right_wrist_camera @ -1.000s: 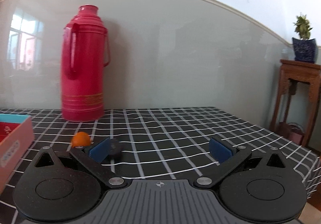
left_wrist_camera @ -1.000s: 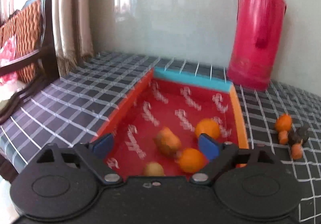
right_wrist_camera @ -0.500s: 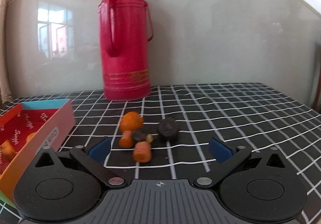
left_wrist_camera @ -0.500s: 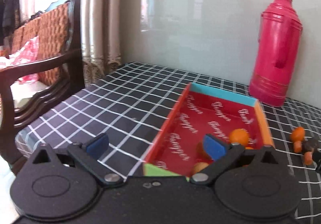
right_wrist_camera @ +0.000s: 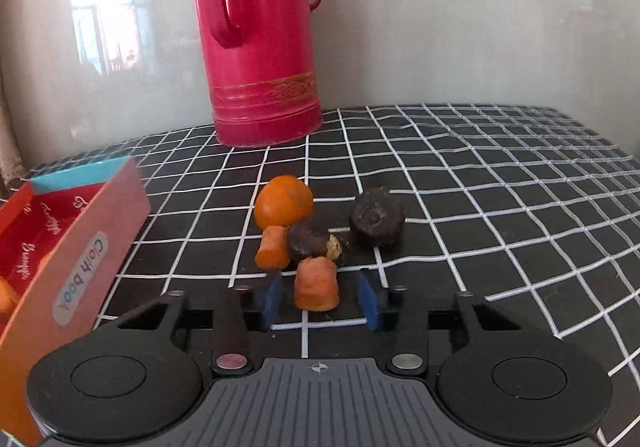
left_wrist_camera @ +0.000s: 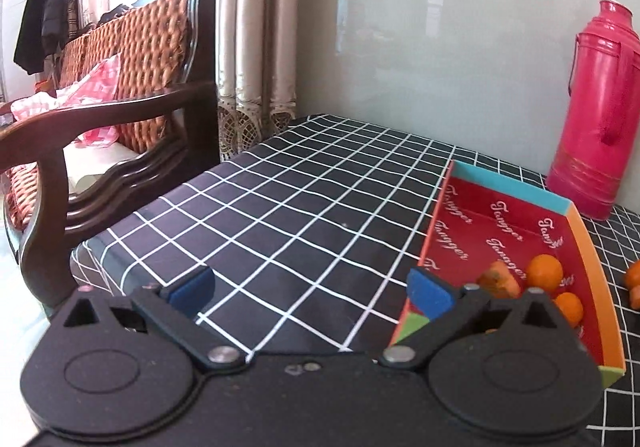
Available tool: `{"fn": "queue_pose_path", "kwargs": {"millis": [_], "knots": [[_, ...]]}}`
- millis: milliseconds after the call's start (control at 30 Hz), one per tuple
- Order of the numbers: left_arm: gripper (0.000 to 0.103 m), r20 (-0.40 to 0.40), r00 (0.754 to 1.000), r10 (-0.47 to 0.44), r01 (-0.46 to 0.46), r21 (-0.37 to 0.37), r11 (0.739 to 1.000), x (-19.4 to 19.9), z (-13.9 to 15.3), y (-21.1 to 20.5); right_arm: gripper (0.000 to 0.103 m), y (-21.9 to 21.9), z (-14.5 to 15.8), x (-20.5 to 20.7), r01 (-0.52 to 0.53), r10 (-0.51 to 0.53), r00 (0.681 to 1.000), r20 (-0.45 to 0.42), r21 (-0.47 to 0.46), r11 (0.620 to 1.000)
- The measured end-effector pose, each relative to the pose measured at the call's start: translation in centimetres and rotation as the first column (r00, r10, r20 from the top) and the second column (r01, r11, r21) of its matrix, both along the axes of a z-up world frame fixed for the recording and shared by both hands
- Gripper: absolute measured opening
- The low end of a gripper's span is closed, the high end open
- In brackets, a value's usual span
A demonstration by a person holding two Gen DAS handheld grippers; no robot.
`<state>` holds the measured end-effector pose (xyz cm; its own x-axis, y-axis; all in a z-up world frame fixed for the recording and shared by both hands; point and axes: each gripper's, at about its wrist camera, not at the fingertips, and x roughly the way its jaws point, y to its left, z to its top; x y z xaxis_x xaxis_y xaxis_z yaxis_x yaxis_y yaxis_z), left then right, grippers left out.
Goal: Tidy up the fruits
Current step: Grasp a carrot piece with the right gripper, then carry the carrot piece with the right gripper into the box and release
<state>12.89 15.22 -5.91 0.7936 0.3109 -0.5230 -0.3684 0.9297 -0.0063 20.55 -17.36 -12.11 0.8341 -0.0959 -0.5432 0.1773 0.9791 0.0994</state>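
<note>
Fruits sit in two groups on the black checked tablecloth [right_wrist_camera: 480, 175]. In my right wrist view, a small cluster lies at centre frame: a round orange [right_wrist_camera: 283, 201] at the back, a short carrot-coloured piece [right_wrist_camera: 273, 251] just below it, a dark brown fruit [right_wrist_camera: 310, 240] touching both, and a black lumpy fruit [right_wrist_camera: 377, 221] to the right, close beside the brown one. The nearest orange stub [right_wrist_camera: 317, 283] stands upright in the lower centre, and I see my right gripper [right_wrist_camera: 319, 299] bracketing it: the blue pads [right_wrist_camera: 271, 299] stand partly closed on either side, each with a small gap to the stub, so nothing is pinched. The red thermos [right_wrist_camera: 260, 35] rises at the top centre against the wall, and the box [right_wrist_camera: 92, 243] edges in at the lower left.

In my left wrist view, the same red box [left_wrist_camera: 592, 255] lies at the right of the frame, holding two oranges [left_wrist_camera: 544, 273] and an orange-brown piece [left_wrist_camera: 498, 283] near its close end. My left gripper [left_wrist_camera: 310, 291] is spread wide and empty over bare cloth at the lower centre. A wooden chair [left_wrist_camera: 120, 135] fills the left side.
</note>
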Motion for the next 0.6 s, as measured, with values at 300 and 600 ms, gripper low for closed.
{"fn": "queue_pose_path", "kwargs": {"millis": [300,600], "knots": [[0.097,0.039,0.997,0.07,-0.07,-0.01,0.998,-0.9,0.5,1.8,0.023,0.8,0.5,-1.3,-0.063,0.063,0.995,0.078,0.004,0.998],[0.097,0.021,0.992,0.124,-0.123,-0.051,0.991,-1.5,0.2,3.9,0.023,5.3,3.2,-5.4,-0.35,0.332,0.891,0.309,0.001,0.937]]}}
